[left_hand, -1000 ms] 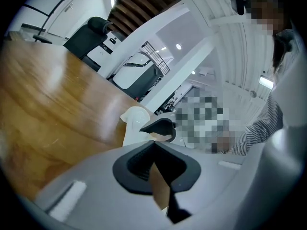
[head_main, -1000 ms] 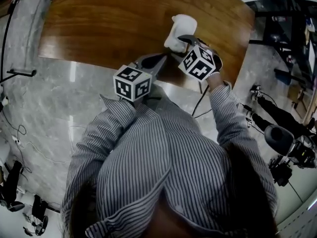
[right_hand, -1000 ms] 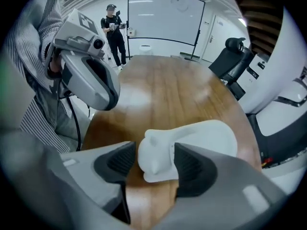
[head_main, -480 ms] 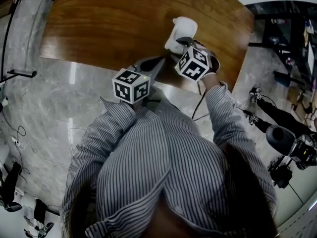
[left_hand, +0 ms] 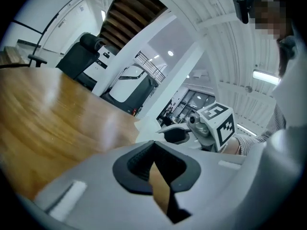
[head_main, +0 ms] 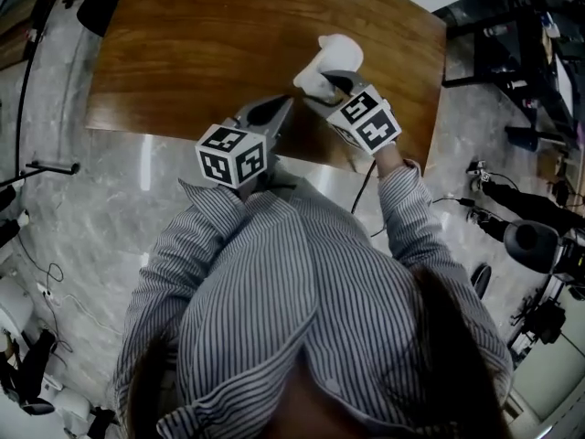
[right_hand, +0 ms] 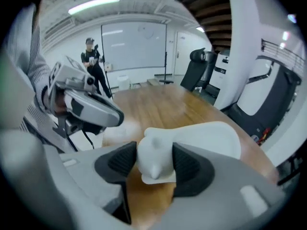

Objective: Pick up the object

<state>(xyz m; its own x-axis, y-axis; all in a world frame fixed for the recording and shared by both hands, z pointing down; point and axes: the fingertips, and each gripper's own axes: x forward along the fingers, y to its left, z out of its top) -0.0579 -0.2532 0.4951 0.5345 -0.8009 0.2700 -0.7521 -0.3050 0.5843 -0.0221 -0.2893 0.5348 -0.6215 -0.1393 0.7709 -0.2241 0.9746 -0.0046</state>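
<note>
A white moulded object with a narrow end and a broad rounded end sits over the wooden table, near its right front part. My right gripper is shut on the narrow end; in the right gripper view the black pads press both sides of the white object. My left gripper hovers just left of it over the table's front edge, shut with nothing between its jaws. In the left gripper view the left gripper points at the right gripper.
The wooden table's front edge borders a grey marble floor. Cables and stands lie at the left. Dark equipment stands at the right. A person stands far off by a whiteboard.
My right gripper and the white object have shifted slightly left and tilted. The left gripper has drifted a little left too.
</note>
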